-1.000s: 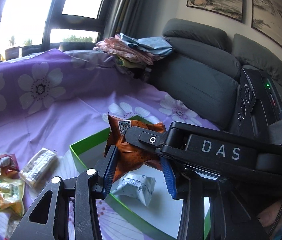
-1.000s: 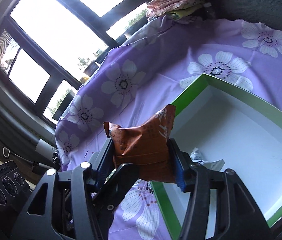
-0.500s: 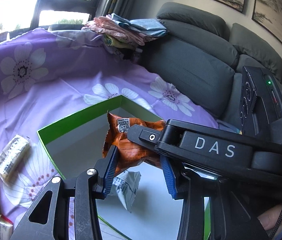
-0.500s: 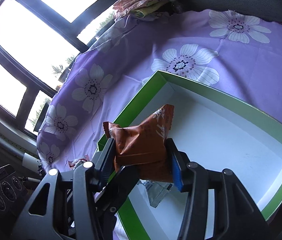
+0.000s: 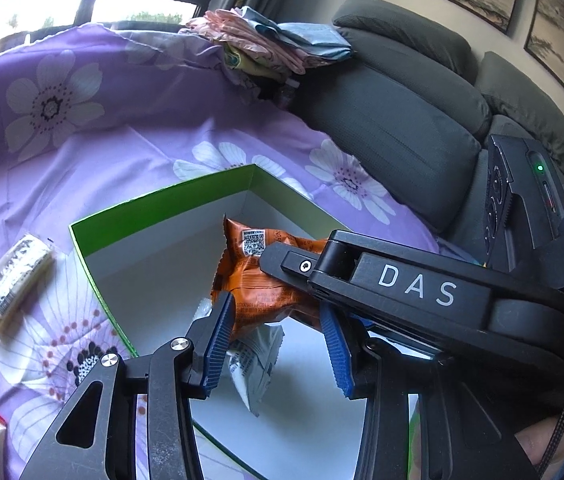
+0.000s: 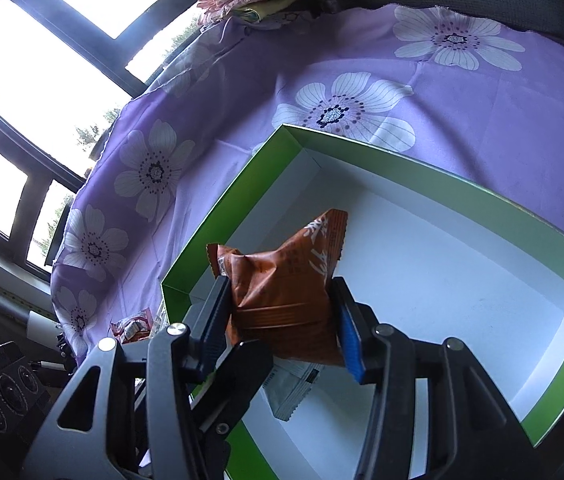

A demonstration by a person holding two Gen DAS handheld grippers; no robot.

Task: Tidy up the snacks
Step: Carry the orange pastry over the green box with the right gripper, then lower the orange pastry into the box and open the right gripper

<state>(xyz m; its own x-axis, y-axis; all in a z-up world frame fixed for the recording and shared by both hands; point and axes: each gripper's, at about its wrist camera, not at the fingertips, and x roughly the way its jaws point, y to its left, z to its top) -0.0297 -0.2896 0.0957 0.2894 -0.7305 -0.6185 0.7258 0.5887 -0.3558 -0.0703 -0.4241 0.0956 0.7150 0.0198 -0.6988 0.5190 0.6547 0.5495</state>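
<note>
My right gripper [image 6: 282,320] has its fingers part-open and clamped on the orange snack packet [image 6: 282,288]; the packet's long axis runs forward past the fingertips, its crimped end pointing up over the green box [image 6: 226,216]. My left gripper [image 5: 278,344] stands part-open; its left finger [image 5: 218,344] touches the same packet, the right one just beside it, with a white packet [image 5: 254,368] lying below.
</note>
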